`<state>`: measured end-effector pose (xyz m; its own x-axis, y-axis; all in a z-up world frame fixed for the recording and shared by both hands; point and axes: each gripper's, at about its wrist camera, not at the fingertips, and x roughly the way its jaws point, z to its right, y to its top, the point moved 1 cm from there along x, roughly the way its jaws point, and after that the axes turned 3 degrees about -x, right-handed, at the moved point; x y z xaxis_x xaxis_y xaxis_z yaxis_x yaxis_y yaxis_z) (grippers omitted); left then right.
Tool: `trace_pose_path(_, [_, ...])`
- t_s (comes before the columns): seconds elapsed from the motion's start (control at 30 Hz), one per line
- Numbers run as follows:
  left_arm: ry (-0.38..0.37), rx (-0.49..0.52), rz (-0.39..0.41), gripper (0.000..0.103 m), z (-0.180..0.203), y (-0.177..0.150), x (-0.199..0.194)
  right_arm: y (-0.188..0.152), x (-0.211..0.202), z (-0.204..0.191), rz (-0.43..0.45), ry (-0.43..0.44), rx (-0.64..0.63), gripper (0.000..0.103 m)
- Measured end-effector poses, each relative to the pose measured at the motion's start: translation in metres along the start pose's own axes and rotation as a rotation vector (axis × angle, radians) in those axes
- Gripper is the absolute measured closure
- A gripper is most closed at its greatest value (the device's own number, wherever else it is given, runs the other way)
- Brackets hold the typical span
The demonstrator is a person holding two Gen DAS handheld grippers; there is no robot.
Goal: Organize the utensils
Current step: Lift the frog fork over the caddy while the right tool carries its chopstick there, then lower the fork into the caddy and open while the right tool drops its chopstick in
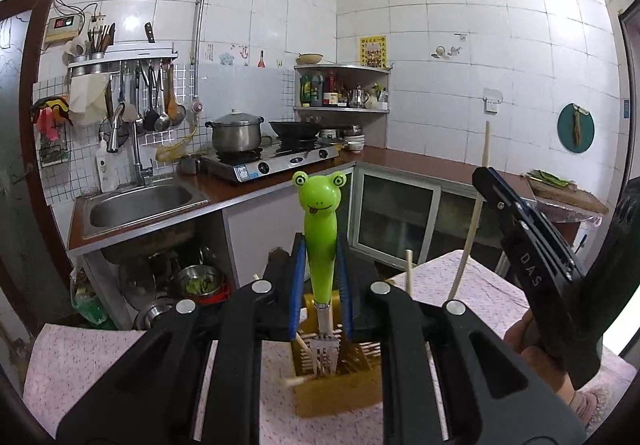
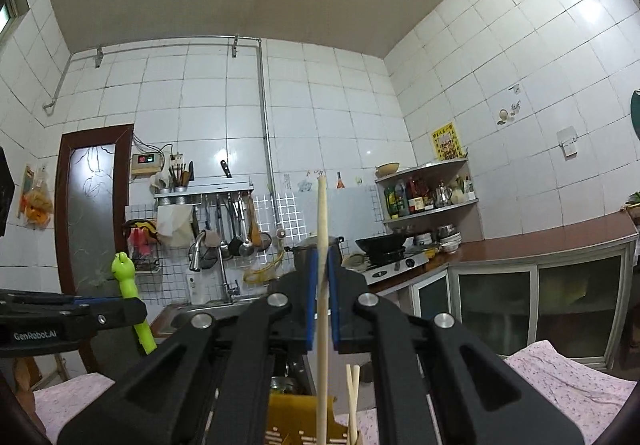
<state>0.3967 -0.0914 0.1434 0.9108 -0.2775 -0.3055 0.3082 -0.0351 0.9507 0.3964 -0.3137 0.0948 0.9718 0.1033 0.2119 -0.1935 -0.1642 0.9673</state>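
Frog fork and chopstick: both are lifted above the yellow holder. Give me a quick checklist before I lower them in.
1. Left gripper shut on the frog fork: ok.
2. Fork upright, tines down over the yellow holder: ok.
3. Right gripper shut on the chopstick: ok.
4. Chopstick roughly upright, lower end over the holder: ok.
5. Free slots under each utensil: cannot tell, the fingers hide most of the holder.
6. Grippers apart from each other: ok.
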Motion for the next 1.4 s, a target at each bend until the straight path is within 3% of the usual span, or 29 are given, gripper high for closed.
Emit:
trace_pose_path(0.3, [-0.026,-0.002,-0.011,0.089,-0.007,-0.034,0.039,-0.033,0.014,-0.009,-0.013,0.011,-0.051,0.097])
trace_pose_path(0.5, [-0.038,-0.047,-0.074,0.089,-0.023,-0.06,0.059,-0.057,0.017,-0.002,-0.072,0.014,-0.033,0.097])
trace_pose_path(0.8, [-0.061,-0.094,-0.135,0.089,-0.033,-0.085,0.074,-0.08,0.013,0.006,-0.118,0.004,-0.031,0.097])
trace_pose_path(1.2, [-0.061,-0.161,-0.197,0.088,-0.044,-0.098,0.077,-0.092,0.023,0.008,-0.267,0.046,-0.057,0.096])
trace_pose_path(1.3, [-0.055,-0.174,-0.186,0.078,-0.046,-0.092,0.063,-0.087,0.022,0.01,-0.309,0.041,-0.049,0.096])
trace_pose_path(1.37, [-0.05,-0.183,-0.167,0.061,-0.048,-0.085,0.051,-0.083,0.021,0.012,-0.336,0.042,-0.031,0.094])
trace_pose_path(1.4, [-0.047,-0.185,-0.153,0.057,-0.048,-0.083,0.042,-0.079,0.02,0.012,-0.359,0.034,-0.03,0.083])
